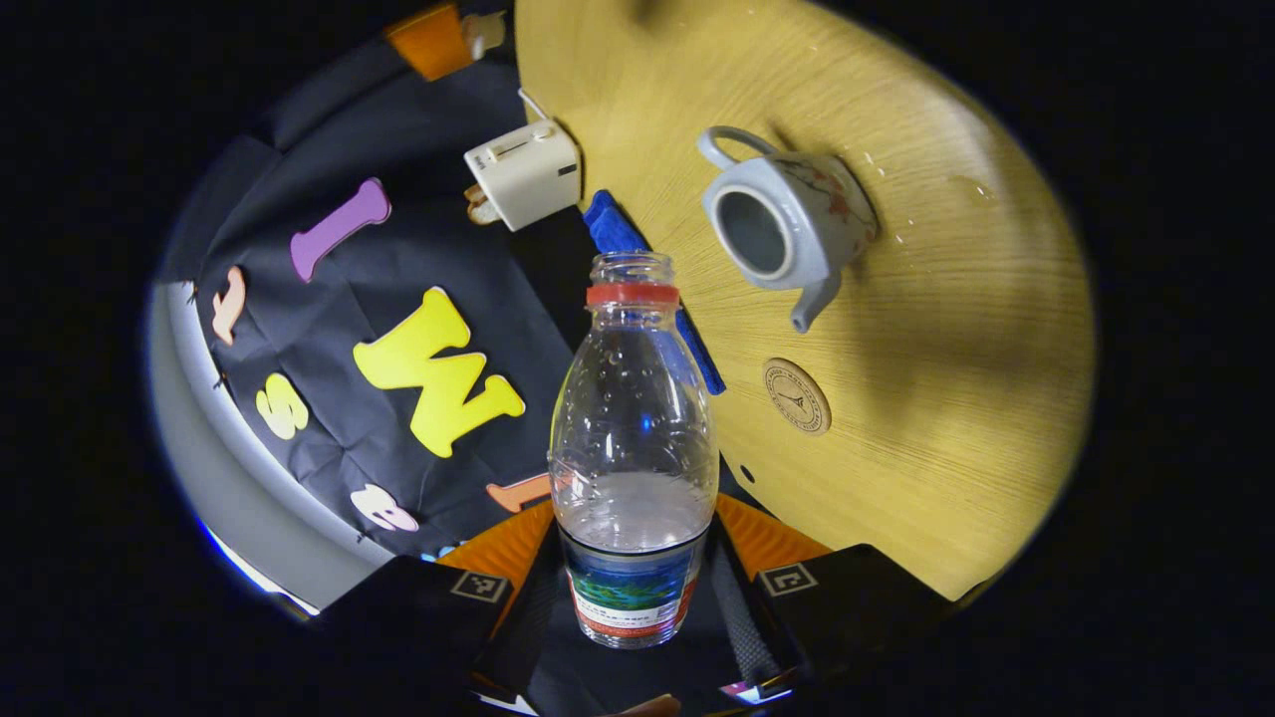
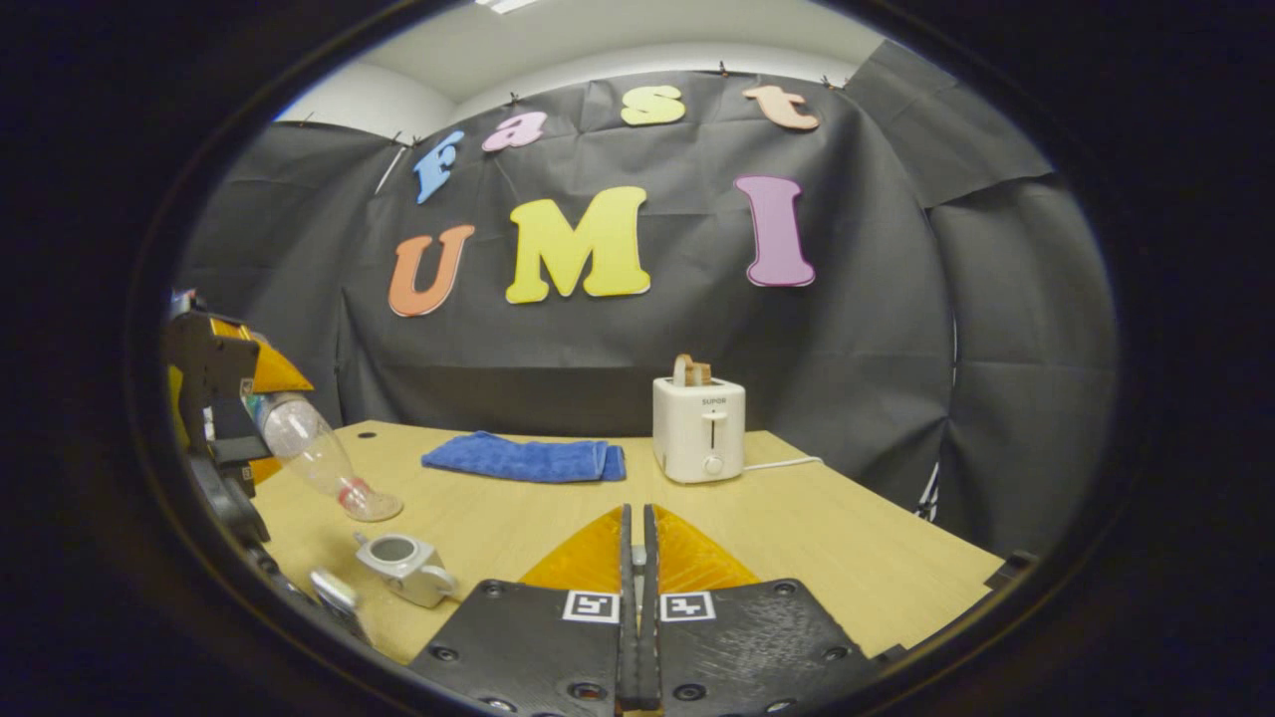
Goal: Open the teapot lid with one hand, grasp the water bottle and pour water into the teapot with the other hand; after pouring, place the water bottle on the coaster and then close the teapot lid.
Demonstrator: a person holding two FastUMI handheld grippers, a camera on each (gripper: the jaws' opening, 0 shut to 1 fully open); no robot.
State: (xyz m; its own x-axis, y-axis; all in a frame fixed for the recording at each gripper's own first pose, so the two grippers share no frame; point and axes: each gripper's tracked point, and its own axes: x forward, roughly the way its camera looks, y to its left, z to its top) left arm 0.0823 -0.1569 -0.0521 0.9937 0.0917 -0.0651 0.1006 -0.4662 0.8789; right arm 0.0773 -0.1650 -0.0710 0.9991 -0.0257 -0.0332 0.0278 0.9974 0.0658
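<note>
While the left gripper pinches the water bottle, tilt it slowly over the open teapot; the right gripper is pressed together.

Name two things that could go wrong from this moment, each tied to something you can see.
1. The left gripper tilts the uncapped water bottle mouth-down above the teapot; its opening is small, so water could splash the table.
2. The coaster sits by the spout, so setting the bottle down may nudge it.
</note>
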